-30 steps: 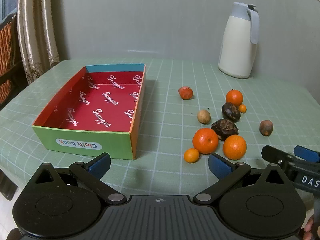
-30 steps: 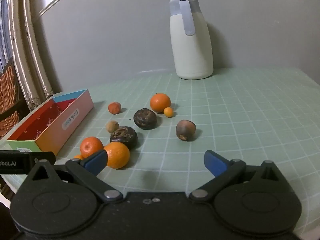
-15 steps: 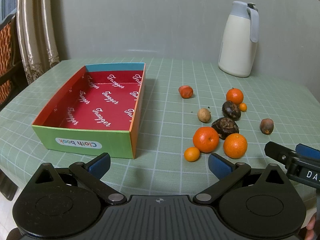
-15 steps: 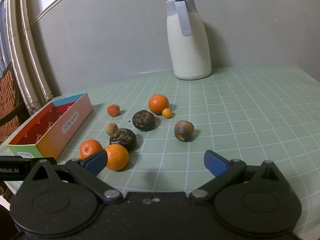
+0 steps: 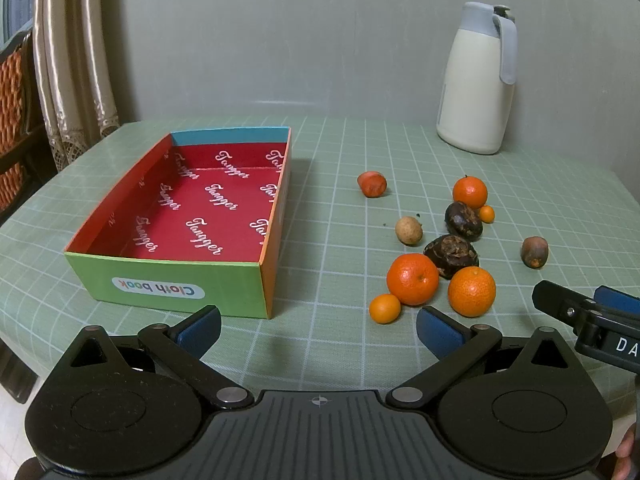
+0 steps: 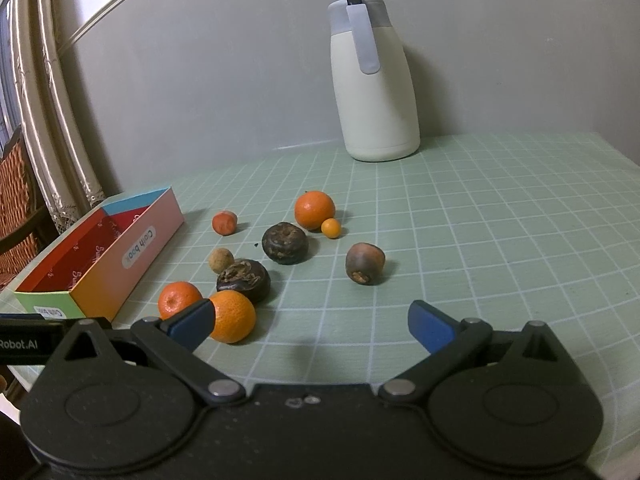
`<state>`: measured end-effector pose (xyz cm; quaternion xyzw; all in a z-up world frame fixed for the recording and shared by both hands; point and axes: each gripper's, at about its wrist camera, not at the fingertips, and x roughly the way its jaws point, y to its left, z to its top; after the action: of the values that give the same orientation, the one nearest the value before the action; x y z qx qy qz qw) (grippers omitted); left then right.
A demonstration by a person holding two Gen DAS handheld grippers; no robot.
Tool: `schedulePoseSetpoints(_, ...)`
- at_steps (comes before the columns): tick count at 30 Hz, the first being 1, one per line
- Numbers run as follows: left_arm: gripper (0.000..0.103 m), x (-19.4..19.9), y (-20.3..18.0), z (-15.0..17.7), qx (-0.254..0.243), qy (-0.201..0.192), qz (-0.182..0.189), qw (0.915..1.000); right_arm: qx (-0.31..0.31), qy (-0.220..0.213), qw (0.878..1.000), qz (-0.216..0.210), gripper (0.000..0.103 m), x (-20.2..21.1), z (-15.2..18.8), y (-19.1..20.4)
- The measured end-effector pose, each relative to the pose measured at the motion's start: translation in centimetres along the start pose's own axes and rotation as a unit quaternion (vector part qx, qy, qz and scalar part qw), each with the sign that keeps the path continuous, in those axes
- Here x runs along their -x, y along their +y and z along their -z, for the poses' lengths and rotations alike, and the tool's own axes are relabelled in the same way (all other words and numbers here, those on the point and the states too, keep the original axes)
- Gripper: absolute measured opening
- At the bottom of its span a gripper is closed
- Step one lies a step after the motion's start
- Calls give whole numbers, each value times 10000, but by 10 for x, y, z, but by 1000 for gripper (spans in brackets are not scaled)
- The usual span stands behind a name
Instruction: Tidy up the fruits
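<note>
An empty box (image 5: 192,216) with a red printed inside stands on the left of the green checked table; its side shows in the right wrist view (image 6: 132,252). Loose fruit lies to its right: three mandarins (image 5: 412,279) (image 5: 471,291) (image 5: 469,192), two kumquats (image 5: 384,308), two dark wrinkled fruits (image 5: 451,255) (image 5: 463,220), a tan longan (image 5: 408,231), a red one (image 5: 372,184) and a brown one (image 5: 534,252). My left gripper (image 5: 318,326) is open near the front edge, empty. My right gripper (image 6: 310,324) is open, empty, just short of the nearest mandarin (image 6: 232,316) and the brown fruit (image 6: 365,263).
A cream jug with a grey lid (image 5: 476,80) (image 6: 374,80) stands at the back by the wall. A curtain (image 5: 72,52) and a chair (image 5: 16,112) are at the left. The right gripper's fingertips (image 5: 560,304) show at the right of the left wrist view.
Both grippers have drawn back and risen slightly, so the fruit looks a little farther away. The fruit and the box have not moved, and both grippers stayed open.
</note>
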<state>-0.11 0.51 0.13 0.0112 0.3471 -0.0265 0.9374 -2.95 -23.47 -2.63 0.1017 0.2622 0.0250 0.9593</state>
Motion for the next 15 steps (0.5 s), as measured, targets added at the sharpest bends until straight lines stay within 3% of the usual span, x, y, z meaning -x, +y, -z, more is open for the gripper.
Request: schedulePoseSetpoints(15,103,1,2,1,-5,-21,-16,10000,1,3,10000,26,103,1,0,0)
